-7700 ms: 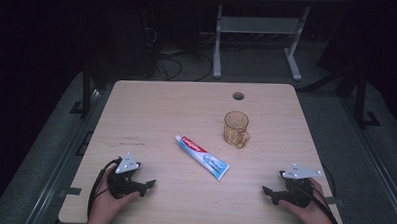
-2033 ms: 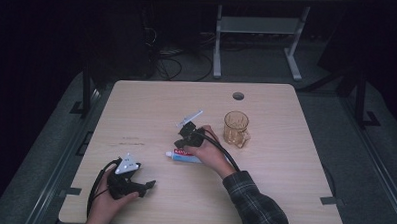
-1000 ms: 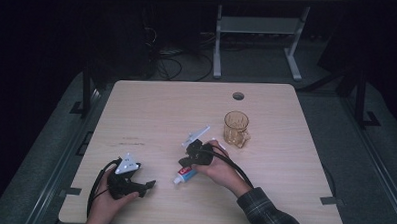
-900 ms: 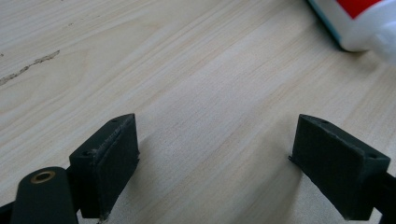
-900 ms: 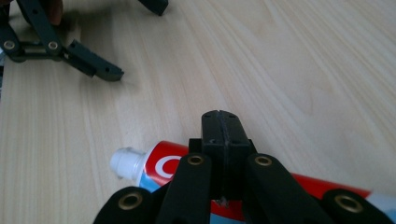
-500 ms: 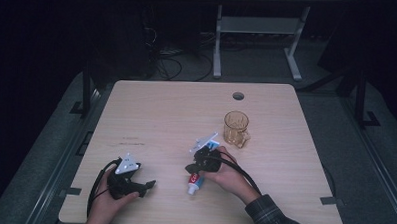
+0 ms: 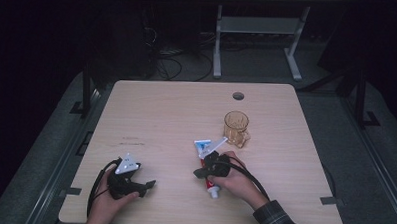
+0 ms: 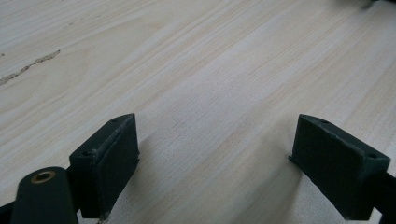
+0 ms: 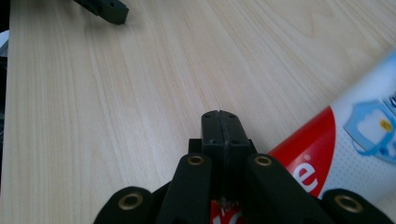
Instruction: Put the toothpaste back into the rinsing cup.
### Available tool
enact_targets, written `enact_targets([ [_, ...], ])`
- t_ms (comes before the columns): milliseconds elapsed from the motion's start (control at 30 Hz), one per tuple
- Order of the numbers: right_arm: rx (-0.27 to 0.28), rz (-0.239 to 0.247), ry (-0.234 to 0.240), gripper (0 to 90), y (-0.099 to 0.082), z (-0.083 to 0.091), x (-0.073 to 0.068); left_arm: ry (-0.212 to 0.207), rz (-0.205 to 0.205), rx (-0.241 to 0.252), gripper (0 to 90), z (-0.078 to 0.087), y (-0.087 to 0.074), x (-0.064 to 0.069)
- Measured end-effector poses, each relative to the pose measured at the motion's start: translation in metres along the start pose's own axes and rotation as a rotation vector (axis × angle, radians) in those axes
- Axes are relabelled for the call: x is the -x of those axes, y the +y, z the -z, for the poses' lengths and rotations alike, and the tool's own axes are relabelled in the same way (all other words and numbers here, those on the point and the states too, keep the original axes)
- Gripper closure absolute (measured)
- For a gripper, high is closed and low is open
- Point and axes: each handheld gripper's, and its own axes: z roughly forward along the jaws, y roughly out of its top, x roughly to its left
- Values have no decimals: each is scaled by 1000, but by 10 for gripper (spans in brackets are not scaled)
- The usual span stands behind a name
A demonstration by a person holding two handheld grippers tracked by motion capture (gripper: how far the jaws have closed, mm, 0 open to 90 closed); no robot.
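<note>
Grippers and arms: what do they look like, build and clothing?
Both are black handheld units. The left claw has flat rectangular pads, brass-coloured pivot rivets, a grey triangular top plate and a looping black cable. The right claw has the same black linkage. The right sleeve is dark plaid.

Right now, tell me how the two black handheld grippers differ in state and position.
The left gripper has its jaws spread wide with bare wood between them; the right gripper has its jaws pressed together. The left gripper sits near the table's front left edge, away from any object; the right gripper sits at mid-table against the red, white and blue toothpaste tube, near the amber glass mug. Both are hand-held, low over the light wooden table.
</note>
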Motion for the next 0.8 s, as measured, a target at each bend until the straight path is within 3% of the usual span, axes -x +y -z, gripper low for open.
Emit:
enact_targets([
  [333, -1, -20, -6, 900, -8, 2, 3, 1, 1, 0, 134, 0, 0, 0],
  [400, 22, -28, 9, 886, -7, 5, 2, 2, 1, 0, 134, 0, 0, 0],
  [600, 82, -31, -27, 744, 4, 22, 4, 2, -1, 0, 134, 0, 0, 0],
  [800, 92, -71, -122, 545, 14, 30, 12, 2, 0, 0, 134, 0, 0, 0],
])
